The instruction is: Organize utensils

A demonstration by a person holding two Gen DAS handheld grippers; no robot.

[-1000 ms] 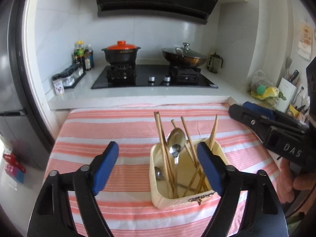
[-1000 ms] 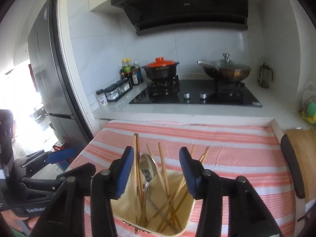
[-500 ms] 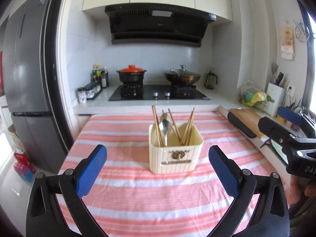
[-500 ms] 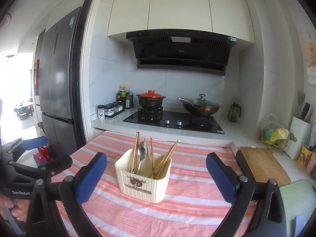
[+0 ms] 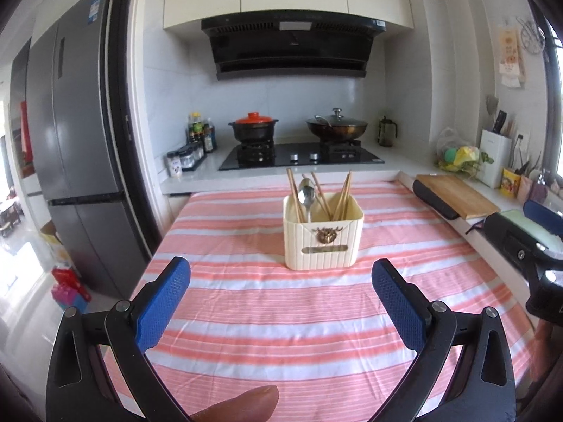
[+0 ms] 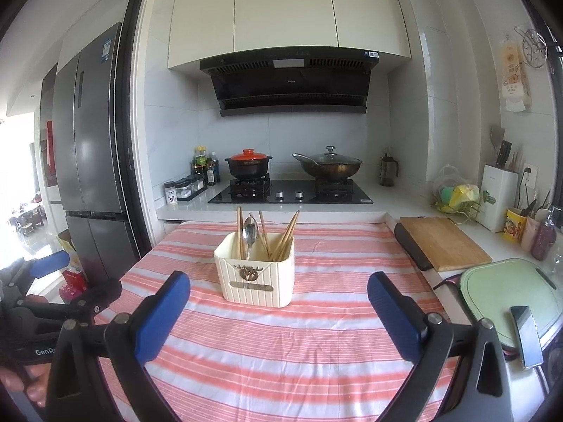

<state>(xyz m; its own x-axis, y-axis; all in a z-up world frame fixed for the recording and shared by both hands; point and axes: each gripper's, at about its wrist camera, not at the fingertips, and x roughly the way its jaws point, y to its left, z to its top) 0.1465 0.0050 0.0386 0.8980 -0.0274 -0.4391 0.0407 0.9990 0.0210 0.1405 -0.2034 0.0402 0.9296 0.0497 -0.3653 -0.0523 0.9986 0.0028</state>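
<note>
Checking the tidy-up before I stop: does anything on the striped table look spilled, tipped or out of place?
Nothing stands out. The cream utensil holder stands upright on the striped tablecloth, with chopsticks and spoon inside it.

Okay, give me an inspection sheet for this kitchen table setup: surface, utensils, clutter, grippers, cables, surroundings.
Surface: striped tablecloth, flat, bare around the holder.
Job's things: cream utensil holder upright, holding chopsticks and a spoon.
Clutter: cutting board and green lid on the counter at right, off the cloth.
Grippers: left gripper and right gripper, jaws wide open, nothing between them, short of the holder.
Cables: nothing seen.
Surroundings: stove with two lidded pots, fridge.
</note>
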